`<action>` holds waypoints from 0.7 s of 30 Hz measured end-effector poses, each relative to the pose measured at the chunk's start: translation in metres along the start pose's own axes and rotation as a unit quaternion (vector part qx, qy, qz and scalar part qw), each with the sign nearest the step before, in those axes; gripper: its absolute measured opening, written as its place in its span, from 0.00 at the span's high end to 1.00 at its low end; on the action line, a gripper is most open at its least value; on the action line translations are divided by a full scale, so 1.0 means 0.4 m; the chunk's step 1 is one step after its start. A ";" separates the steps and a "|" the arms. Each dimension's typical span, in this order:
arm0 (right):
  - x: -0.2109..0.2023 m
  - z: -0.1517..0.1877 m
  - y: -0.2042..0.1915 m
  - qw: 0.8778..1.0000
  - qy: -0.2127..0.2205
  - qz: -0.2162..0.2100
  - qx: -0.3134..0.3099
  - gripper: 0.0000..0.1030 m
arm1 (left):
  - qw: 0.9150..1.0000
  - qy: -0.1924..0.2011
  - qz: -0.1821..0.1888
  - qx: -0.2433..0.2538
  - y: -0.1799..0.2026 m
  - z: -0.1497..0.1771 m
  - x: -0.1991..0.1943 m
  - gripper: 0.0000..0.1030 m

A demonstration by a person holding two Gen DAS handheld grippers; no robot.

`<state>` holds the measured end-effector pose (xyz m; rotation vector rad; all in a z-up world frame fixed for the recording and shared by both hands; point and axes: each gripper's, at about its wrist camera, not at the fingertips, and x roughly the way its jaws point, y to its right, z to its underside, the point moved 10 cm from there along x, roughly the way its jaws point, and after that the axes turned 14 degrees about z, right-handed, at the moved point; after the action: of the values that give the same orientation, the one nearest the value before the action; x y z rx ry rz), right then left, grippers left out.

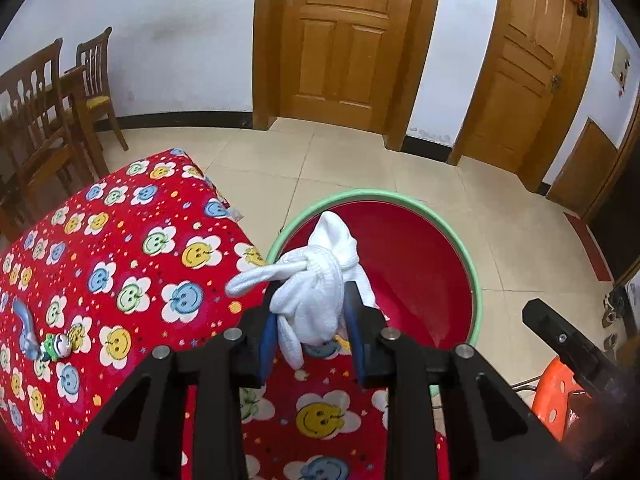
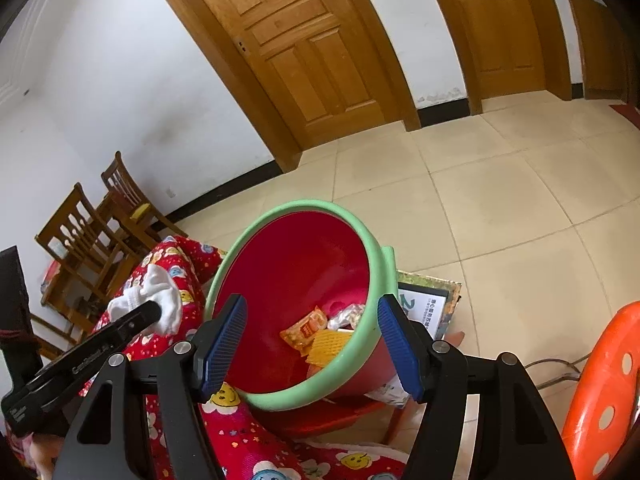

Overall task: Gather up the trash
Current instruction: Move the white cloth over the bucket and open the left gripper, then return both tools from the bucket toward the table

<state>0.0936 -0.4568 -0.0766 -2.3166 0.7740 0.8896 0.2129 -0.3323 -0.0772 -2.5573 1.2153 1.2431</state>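
- Left gripper (image 1: 312, 320): black angular frame, round silver screws, blue ribbed pads.
- Right gripper (image 2: 312, 344): same black frame, silver screws, blue ribbed pads.

We see red smiley-flower cloth (image 1: 120, 264) covering table. Near its left edge, well apart from red bucket (image 1: 416, 264), lies small crumpled wrapper with green bits (image 1: 56, 346). Bucket with green rim sits just beside cloth's right edge, on red stool (image 2: 340, 416). Beige tiled floor (image 1: 360, 160) carries stool, orange stool (image 2: 600, 392).
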 end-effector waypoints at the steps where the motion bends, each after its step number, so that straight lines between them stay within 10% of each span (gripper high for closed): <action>1: -0.002 0.000 0.000 1.000 0.002 0.001 -0.001 0.33 | 1.000 0.001 -0.001 0.000 0.001 -0.001 0.002 0.63; 21: -0.060 0.001 -0.052 1.000 0.013 -0.018 -0.019 0.33 | 0.998 0.028 -0.027 -0.039 -0.065 0.017 -0.099 0.36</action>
<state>0.0926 -0.4343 -0.0540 -2.3736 0.7296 0.8666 0.2115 -0.2870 -0.0620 -2.6793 1.1203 1.2398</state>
